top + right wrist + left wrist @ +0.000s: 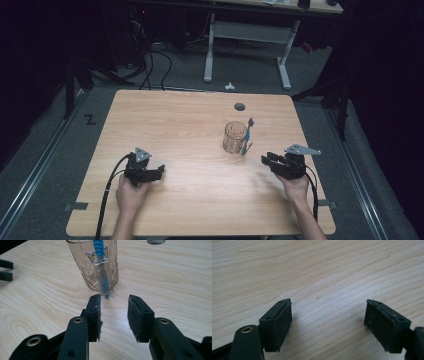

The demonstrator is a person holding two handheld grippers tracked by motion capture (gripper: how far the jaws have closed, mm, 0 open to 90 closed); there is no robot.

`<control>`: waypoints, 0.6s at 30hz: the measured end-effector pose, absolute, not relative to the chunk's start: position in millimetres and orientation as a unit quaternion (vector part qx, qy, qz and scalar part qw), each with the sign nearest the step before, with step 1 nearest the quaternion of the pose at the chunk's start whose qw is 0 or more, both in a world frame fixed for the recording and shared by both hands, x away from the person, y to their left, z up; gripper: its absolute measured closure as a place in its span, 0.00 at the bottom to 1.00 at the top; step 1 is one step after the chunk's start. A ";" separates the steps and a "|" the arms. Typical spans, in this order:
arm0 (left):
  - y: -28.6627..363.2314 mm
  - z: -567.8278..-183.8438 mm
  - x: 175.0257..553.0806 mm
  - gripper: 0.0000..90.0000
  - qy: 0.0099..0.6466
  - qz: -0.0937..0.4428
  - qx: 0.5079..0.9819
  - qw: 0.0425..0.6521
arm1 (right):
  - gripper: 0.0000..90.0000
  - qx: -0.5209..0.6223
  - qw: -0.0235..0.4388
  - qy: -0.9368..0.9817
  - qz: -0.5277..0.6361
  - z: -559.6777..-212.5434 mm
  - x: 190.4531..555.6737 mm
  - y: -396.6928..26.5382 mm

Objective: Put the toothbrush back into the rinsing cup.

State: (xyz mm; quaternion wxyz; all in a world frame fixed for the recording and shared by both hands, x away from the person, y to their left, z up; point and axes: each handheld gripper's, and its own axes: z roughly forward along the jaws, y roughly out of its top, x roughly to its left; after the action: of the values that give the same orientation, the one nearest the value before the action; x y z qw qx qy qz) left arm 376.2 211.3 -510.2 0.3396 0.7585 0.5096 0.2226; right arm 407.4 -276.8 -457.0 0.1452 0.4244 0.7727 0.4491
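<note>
Black jaws of the right gripper (113,315) are standing partly apart with nothing between them, pointing at the foot of a clear plastic cup (93,262) just ahead. Blue toothbrush (102,267) is hanging in a clip on the cup's outer wall, handle tip almost touching the wooden table (175,277); likely parked there so it is staying upright and reachable. In the high view the cup (235,137) is sitting right of centre, toothbrush (247,136) on its right side, right gripper (272,161) nearby and aiming at it, probably lining up for the handle. Left gripper (159,170) is resting well apart, low over bare table, jaws wide apart and holding nothing.
</note>
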 end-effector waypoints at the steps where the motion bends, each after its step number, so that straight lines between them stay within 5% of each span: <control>1: 211.3 -510.2 376.2 0.25 0.510 0.223 0.759 0.340 | 0.70 0.425 0.146 0.773 0.448 -457.9 408.2 -276.4; 18: 211.3 -510.2 376.2 0.25 0.510 0.223 0.759 0.340 | 0.69 0.434 0.152 0.777 0.429 -470.6 418.4 -272.4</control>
State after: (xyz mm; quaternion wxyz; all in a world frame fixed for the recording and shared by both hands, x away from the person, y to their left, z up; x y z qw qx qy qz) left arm 376.2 211.3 -510.2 0.3395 0.7586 0.5096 0.2226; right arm 418.4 -272.4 -470.6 0.1524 0.4341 0.7771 0.4294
